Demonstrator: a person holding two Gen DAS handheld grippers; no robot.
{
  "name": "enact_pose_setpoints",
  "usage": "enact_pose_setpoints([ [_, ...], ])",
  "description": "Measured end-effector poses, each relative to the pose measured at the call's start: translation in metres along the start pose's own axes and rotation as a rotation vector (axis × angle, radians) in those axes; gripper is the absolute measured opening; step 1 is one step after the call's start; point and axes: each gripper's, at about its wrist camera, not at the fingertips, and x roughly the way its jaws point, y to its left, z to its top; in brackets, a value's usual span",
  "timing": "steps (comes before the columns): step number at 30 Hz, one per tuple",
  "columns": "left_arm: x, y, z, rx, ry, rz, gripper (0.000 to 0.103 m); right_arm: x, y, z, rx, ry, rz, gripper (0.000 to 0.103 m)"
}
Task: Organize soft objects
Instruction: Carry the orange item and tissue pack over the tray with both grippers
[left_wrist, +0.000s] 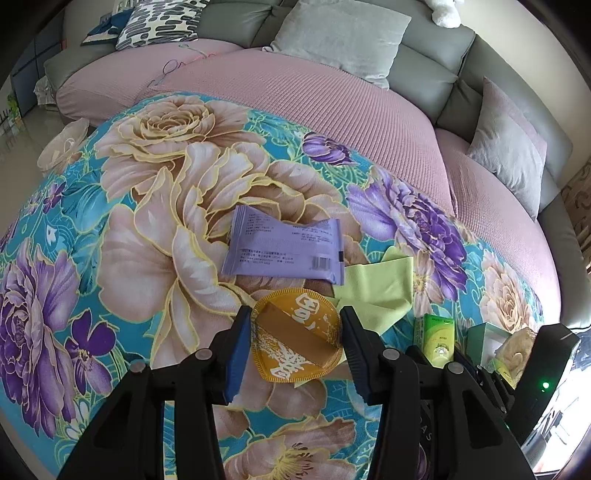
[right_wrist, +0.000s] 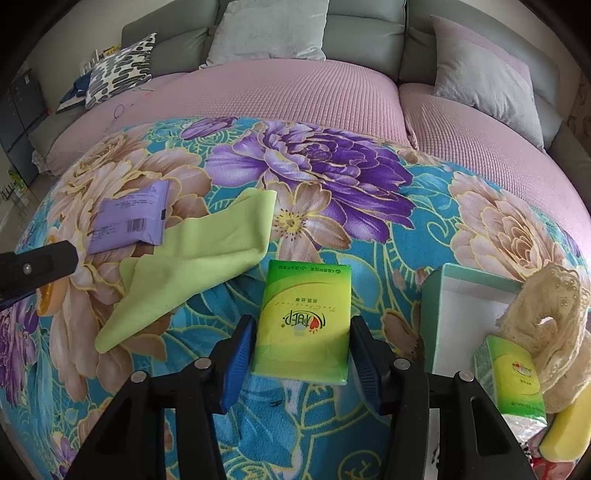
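Observation:
A round orange pad with white lettering (left_wrist: 295, 336) sits between the blue pads of my left gripper (left_wrist: 295, 317), which is shut on it just above the floral blanket. A purple wipes pack (left_wrist: 284, 247) and a light green cloth (left_wrist: 380, 284) lie just beyond it. My right gripper (right_wrist: 303, 325) stands open around a green tissue pack (right_wrist: 304, 317) that lies flat on the blanket, its edges close to both pads. Further left in the right wrist view are the green cloth (right_wrist: 195, 254) and the purple pack (right_wrist: 129, 218).
A teal box with a white inside (right_wrist: 432, 295) stands open at the right, holding cream lace (right_wrist: 554, 321), a second tissue pack (right_wrist: 513, 373) and a yellow sponge (right_wrist: 569, 432). The blanket (right_wrist: 332, 177) covers a pink sofa seat backed by grey cushions (right_wrist: 273, 29).

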Motion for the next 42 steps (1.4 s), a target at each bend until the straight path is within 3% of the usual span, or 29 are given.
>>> enact_pose_setpoints([
  [12,-0.046,-0.033,-0.010,0.072,-0.083,-0.131,0.049,-0.097,-0.041,-0.031,0.138,-0.134,-0.006,0.055],
  [20,-0.068,-0.093,-0.036,0.243,-0.096,-0.211,0.049,-0.141,-0.106,-0.070,0.300,-0.158,-0.089,0.055],
  [24,-0.067,-0.133,-0.056,0.349,-0.064,-0.275,0.049,-0.143,-0.134,-0.091,0.357,-0.108,-0.147,0.055],
  [29,-0.053,-0.174,-0.086,0.453,0.010,-0.325,0.049,-0.143,-0.162,-0.109,0.417,-0.065,-0.161,0.055],
  [37,-0.023,-0.195,-0.111,0.491,0.175,-0.350,0.051,-0.140,-0.175,-0.118,0.437,-0.041,-0.136,0.056],
  [39,-0.021,-0.196,-0.112,0.491,0.191,-0.346,0.055,-0.141,-0.175,-0.118,0.435,-0.045,-0.125,0.056],
  [42,-0.018,-0.197,-0.111,0.490,0.189,-0.330,0.069,-0.140,-0.176,-0.118,0.439,-0.049,-0.120,0.060],
])
